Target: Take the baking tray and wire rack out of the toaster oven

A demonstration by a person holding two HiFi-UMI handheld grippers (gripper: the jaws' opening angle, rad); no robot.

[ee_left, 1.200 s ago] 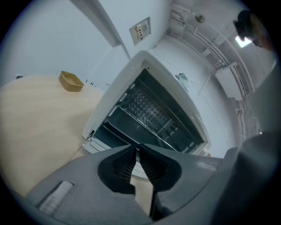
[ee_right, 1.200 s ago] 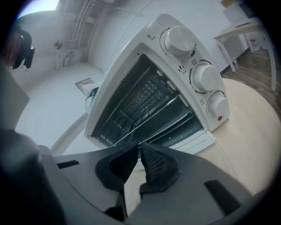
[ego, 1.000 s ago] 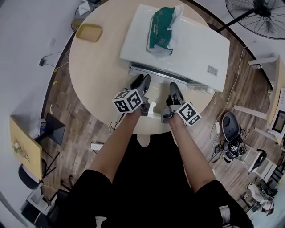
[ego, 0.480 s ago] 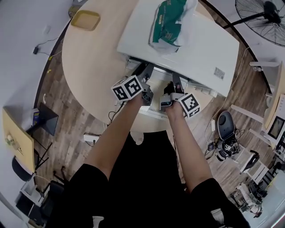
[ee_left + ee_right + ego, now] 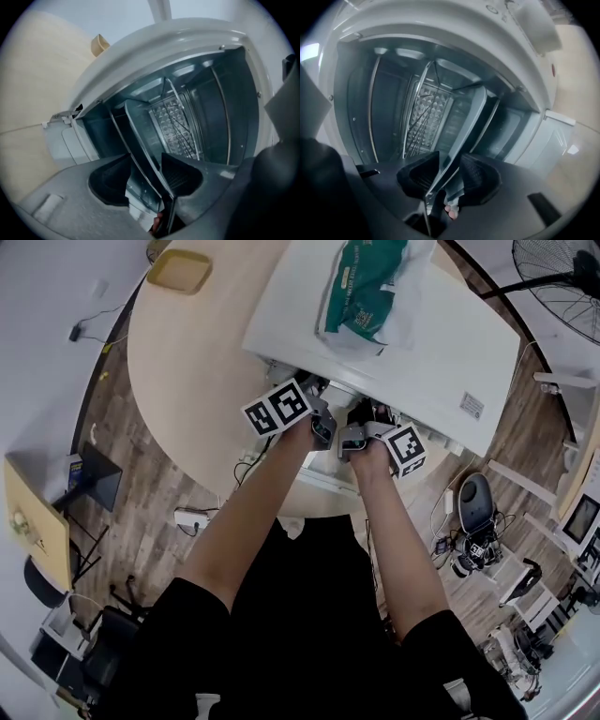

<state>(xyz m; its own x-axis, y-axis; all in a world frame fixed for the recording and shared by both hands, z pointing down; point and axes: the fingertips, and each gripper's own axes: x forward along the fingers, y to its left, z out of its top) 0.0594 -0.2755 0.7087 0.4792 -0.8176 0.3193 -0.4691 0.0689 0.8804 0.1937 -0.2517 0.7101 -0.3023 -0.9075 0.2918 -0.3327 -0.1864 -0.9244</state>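
Sitting in toaster oven (image 5: 164,40): thin silvery baking tray (image 5: 139,136).

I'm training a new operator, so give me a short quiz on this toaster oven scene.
1. True or false: the toaster oven is shut.
2. What lies on top of the oven? A. green bag B. yellow dish C. fan
3. What stands between the jaws of the left gripper and the right gripper?
Key: 1 false; 2 A; 3 the baking tray's edge; both pairs of jaws have just been opening and do not press on it.
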